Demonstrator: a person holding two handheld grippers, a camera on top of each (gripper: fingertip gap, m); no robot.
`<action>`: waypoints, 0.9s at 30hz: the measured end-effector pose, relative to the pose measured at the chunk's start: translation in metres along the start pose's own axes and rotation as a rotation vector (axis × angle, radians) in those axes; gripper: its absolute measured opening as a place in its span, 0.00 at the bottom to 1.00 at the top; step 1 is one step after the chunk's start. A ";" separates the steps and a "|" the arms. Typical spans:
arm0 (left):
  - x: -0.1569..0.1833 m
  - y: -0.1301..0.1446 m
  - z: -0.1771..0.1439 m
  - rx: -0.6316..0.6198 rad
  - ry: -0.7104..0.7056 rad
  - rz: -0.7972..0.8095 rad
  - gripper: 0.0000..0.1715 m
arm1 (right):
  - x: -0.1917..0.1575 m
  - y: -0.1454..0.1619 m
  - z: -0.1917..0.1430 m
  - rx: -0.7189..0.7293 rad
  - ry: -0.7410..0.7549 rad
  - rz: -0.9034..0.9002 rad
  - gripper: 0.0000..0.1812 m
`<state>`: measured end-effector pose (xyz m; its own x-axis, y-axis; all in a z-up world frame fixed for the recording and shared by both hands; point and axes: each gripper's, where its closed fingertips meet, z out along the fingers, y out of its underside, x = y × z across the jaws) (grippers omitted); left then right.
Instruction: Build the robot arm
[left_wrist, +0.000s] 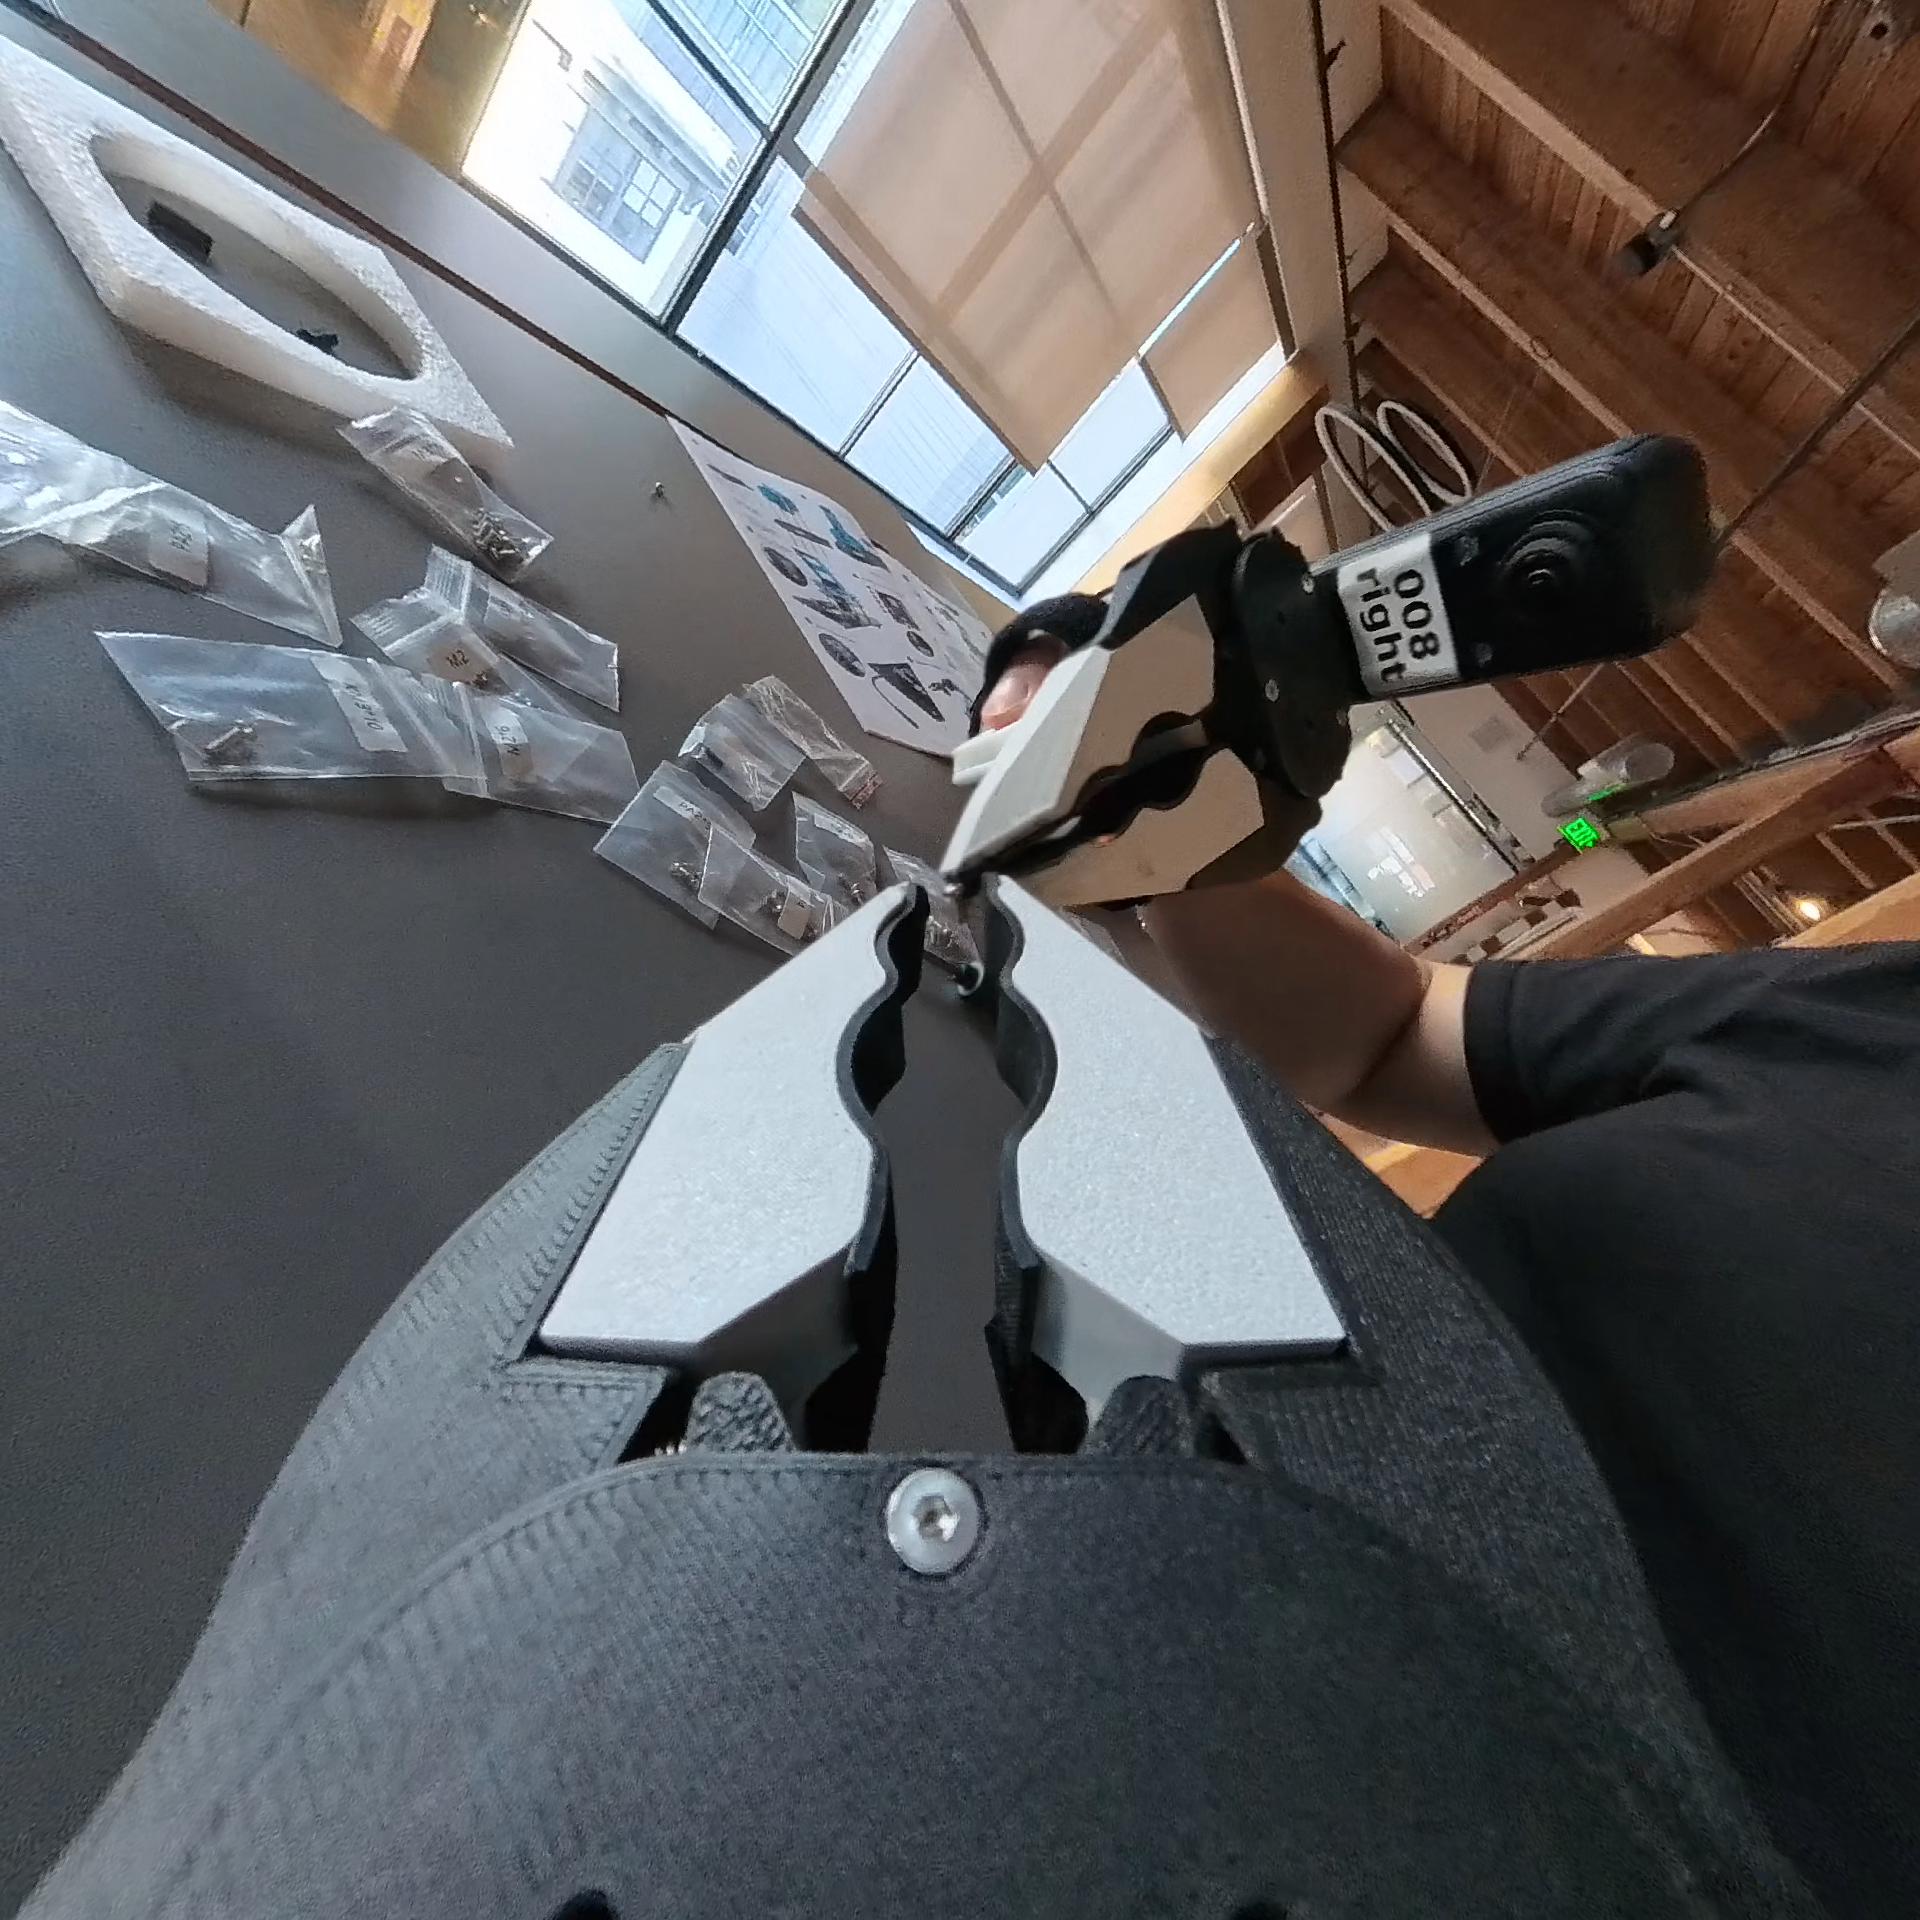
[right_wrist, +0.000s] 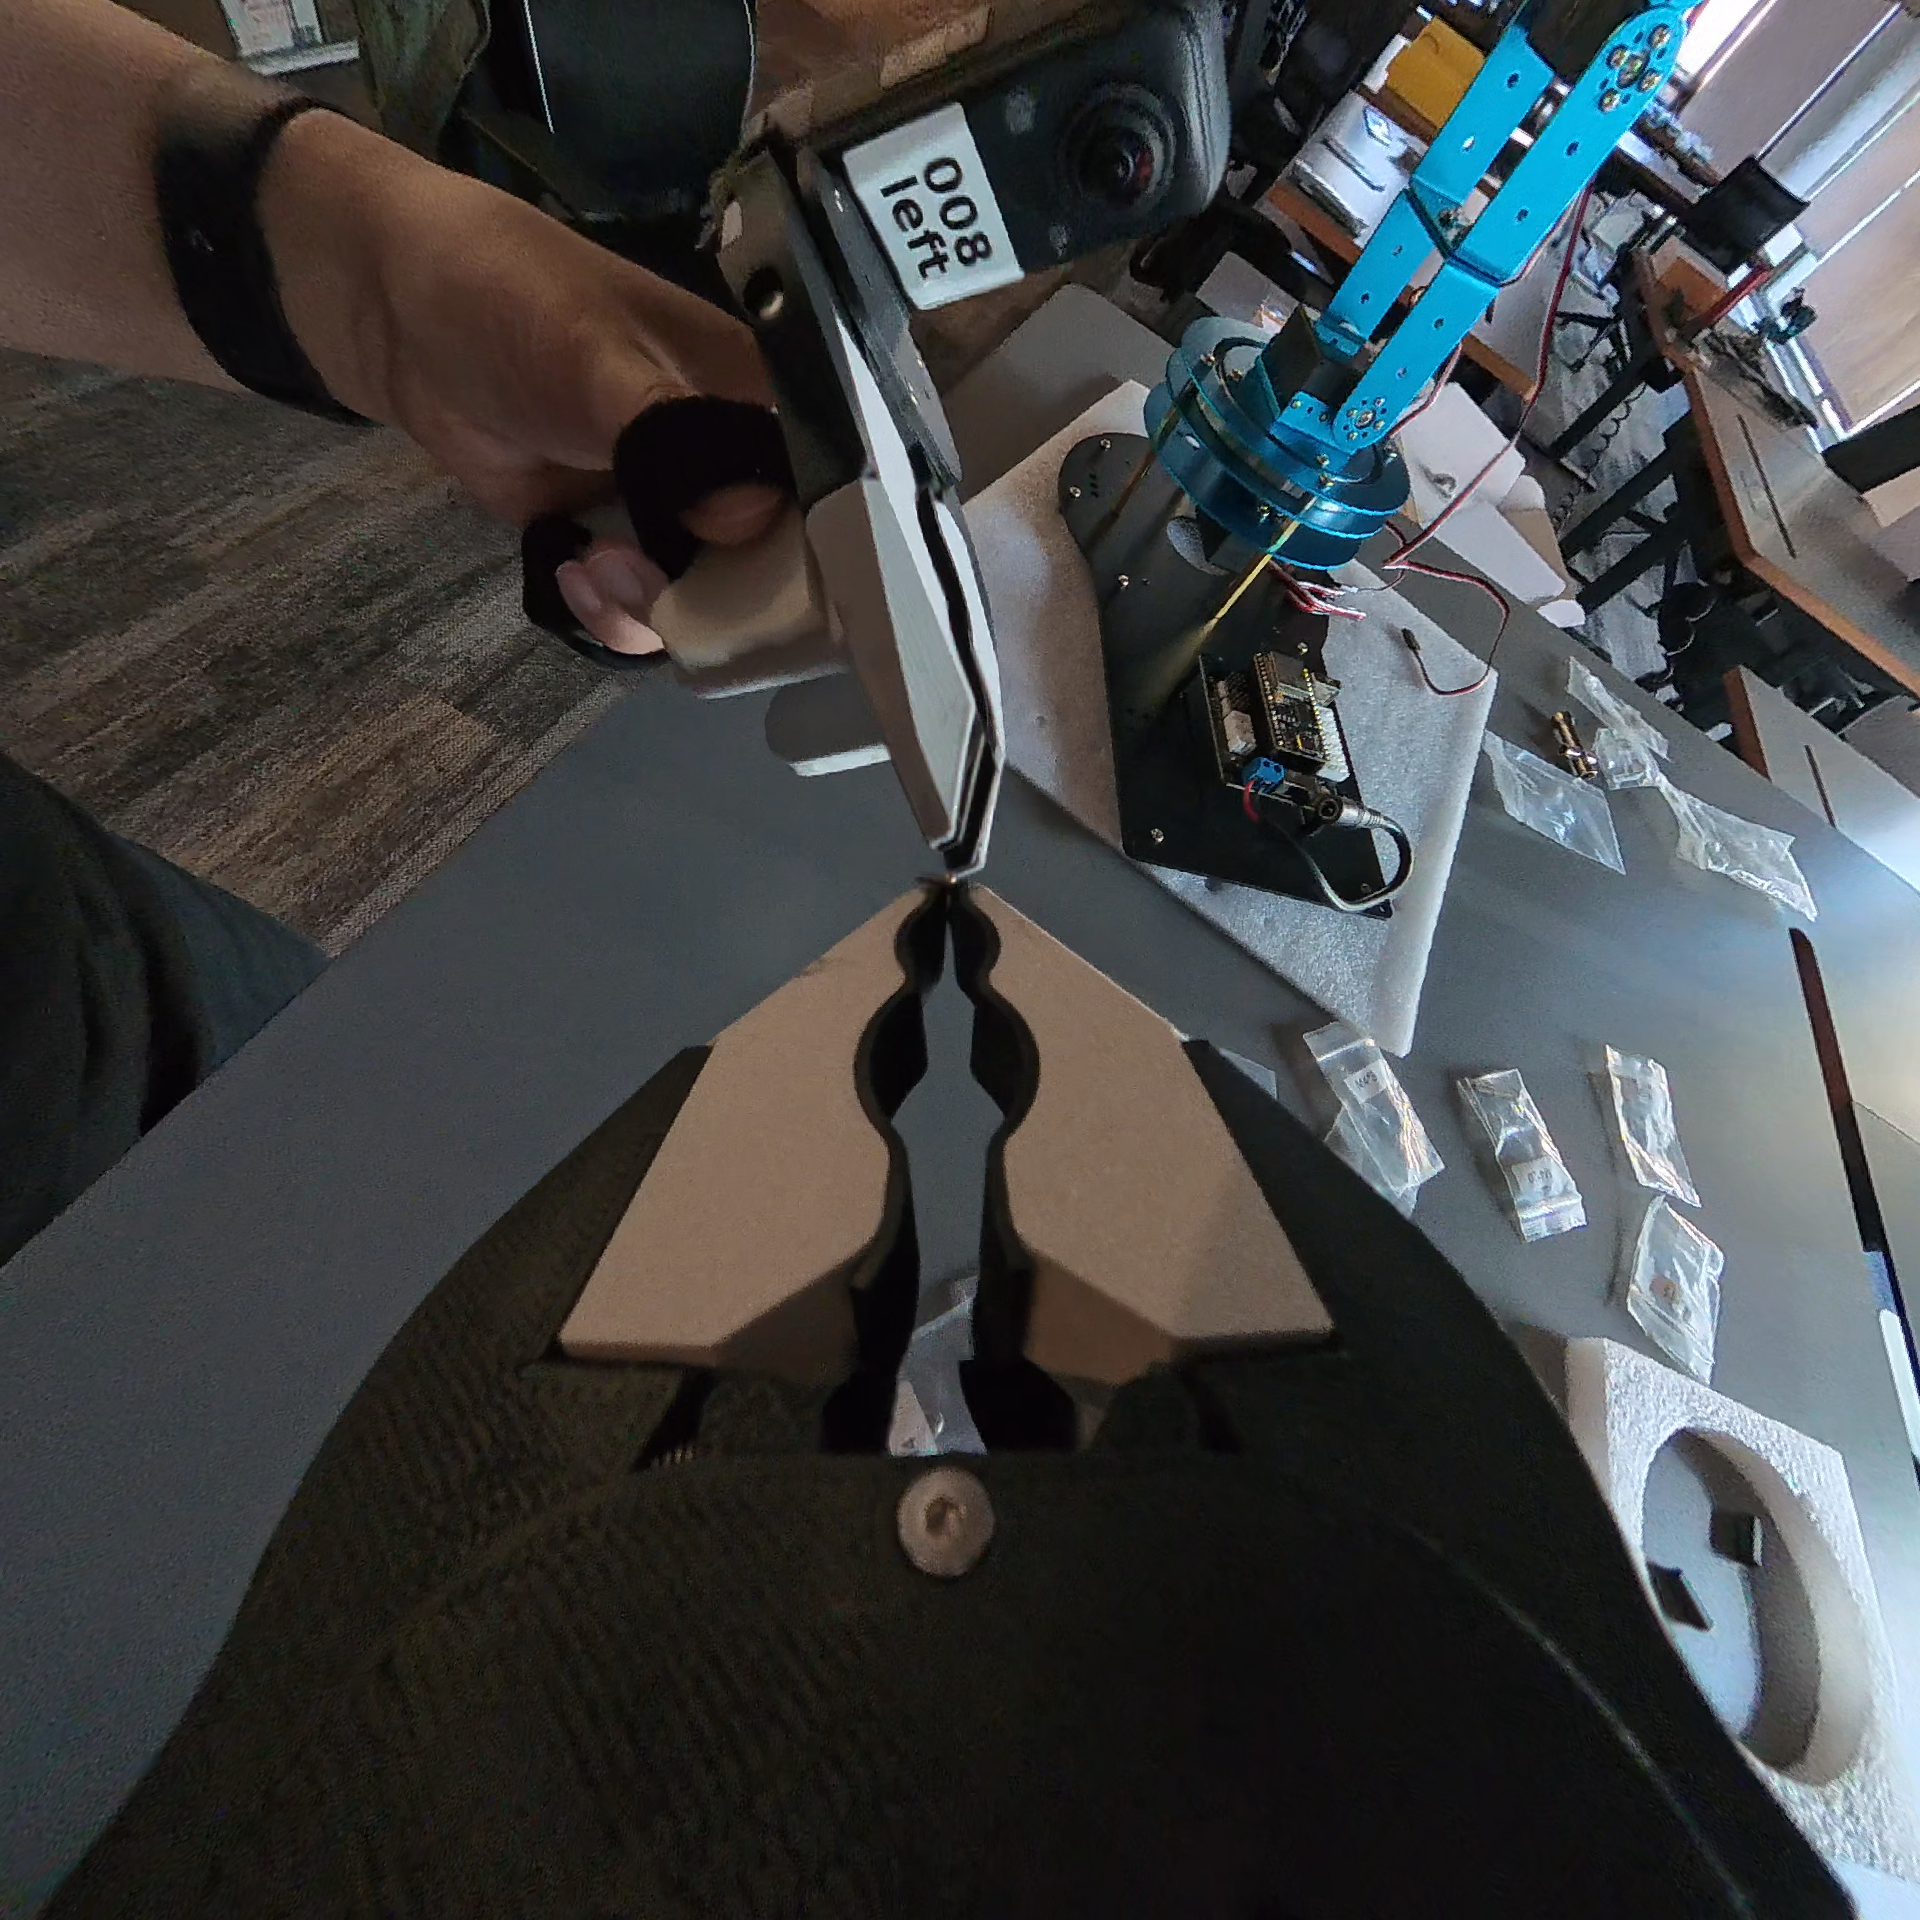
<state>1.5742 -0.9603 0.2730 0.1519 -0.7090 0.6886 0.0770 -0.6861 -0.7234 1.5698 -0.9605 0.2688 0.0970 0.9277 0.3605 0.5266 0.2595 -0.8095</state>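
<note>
My right gripper (right_wrist: 951, 902) is shut on a tiny metal piece (right_wrist: 951, 881), like a small screw, pinched at its very tips above the dark grey table (right_wrist: 520, 987). My left gripper (left_wrist: 956, 900) meets it tip to tip. Its jaws stand a narrow gap apart on either side of the metal piece (left_wrist: 950, 885). I cannot tell whether they touch it. The right gripper (left_wrist: 956, 871) shows in the left wrist view coming in from the upper right. The left gripper (right_wrist: 961, 857) shows edge-on in the right wrist view, held by a hand.
A blue robot arm kit (right_wrist: 1351, 416) with a circuit board (right_wrist: 1278, 717) stands on a white foam sheet (right_wrist: 1382, 935). Several small plastic bags of hardware (left_wrist: 364, 707) (right_wrist: 1517, 1164) lie scattered. Also here are a white foam block with a cut-out (left_wrist: 260, 270) (right_wrist: 1745, 1579) and a printed sheet (left_wrist: 831, 592). Only a small space, under 4 cm, lies between the two pairs of fingers. The blue robot arm kit (right_wrist: 1351, 416) is about 30 centimeters from both grippers' fingertips.
</note>
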 end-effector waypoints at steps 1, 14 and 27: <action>-0.001 0.001 0.003 -0.010 -0.003 -0.002 0.05 | 0.001 0.000 -0.002 0.004 0.010 0.000 0.00; -0.009 0.012 0.019 -0.026 -0.032 -0.051 0.05 | 0.006 0.022 -0.005 -0.013 0.045 0.045 0.00; -0.052 0.052 -0.004 -0.170 -0.352 0.032 0.07 | 0.002 0.101 -0.060 -0.295 0.203 0.319 0.05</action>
<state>1.5658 -0.9594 0.1998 0.4828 -0.6513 0.5854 -0.0933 -0.7029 -0.7051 1.6741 -0.9487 0.2151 0.4401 0.8700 0.2223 0.6582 -0.1441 -0.7390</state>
